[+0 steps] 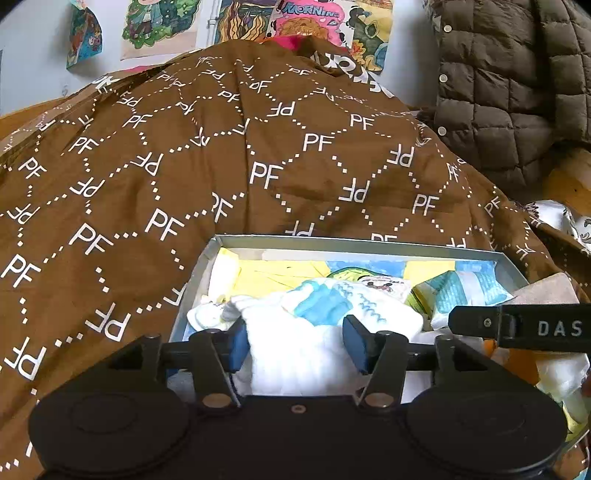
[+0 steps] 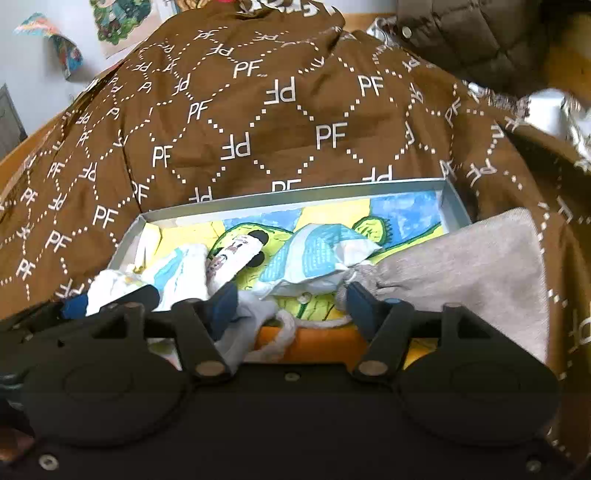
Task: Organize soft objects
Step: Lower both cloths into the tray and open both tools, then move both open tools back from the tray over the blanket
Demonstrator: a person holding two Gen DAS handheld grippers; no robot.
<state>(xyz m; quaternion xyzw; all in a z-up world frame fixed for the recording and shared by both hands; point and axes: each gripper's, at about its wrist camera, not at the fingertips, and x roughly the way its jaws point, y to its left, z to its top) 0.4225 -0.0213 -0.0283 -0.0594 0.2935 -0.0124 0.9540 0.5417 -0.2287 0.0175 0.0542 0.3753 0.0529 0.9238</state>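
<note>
A shallow grey box [image 1: 354, 245] lies on a brown "PF" bedcover and holds several soft cloth items on a yellow and blue picture lining. My left gripper [image 1: 295, 341] is over the box's near end, with a white and blue sock [image 1: 332, 314] between its wide-apart blue pads. My right gripper [image 2: 288, 299] hovers open over the box [image 2: 295, 190], above a white cord [image 2: 284, 332]. A grey drawstring pouch [image 2: 472, 273] lies at its right. A panda-print sock [image 2: 236, 254] and a blue-white sock [image 2: 317, 254] lie in the box. The right gripper's finger shows in the left view [image 1: 517, 326].
The brown bedcover [image 1: 221, 155] is heaped behind and around the box. A quilted olive jacket [image 1: 509, 88] hangs at the back right. Posters [image 1: 310, 18] are on the wall. Silver fabric [image 2: 546, 107] lies at the right.
</note>
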